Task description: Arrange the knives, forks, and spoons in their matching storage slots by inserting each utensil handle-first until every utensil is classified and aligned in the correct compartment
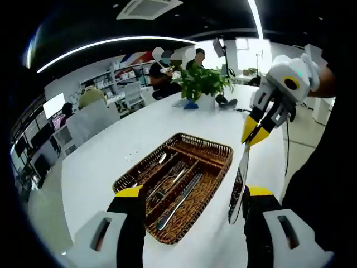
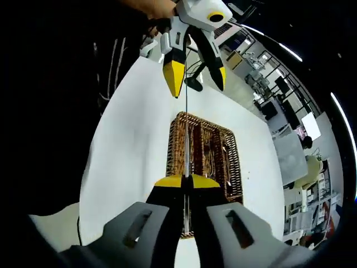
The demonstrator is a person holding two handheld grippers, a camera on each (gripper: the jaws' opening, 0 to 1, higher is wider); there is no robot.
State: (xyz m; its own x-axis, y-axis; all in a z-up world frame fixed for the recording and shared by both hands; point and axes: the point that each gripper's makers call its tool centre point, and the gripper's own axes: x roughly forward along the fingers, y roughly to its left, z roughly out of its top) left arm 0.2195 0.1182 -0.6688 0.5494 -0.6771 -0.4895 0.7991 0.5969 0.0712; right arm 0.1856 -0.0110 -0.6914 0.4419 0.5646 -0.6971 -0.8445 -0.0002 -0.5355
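White table (image 1: pixel 139 139); right hand-held gripper (image 2: pixel 186 181) clamping knife (image 2: pixel 186 128).

one wicker tray (image 1: pixel 220 149), one held knife (image 1: pixel 240 181), perhaps four utensils inside, one plant (image 1: pixel 203 81)

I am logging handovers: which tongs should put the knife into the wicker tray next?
Right. The right tongs are shut on the long silver knife beside the brown wicker tray; the left tongs are open and empty.

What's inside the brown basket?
The basket holds shiny utensils lying in its long slots. The weave and glare hide which ones are forks or spoons.
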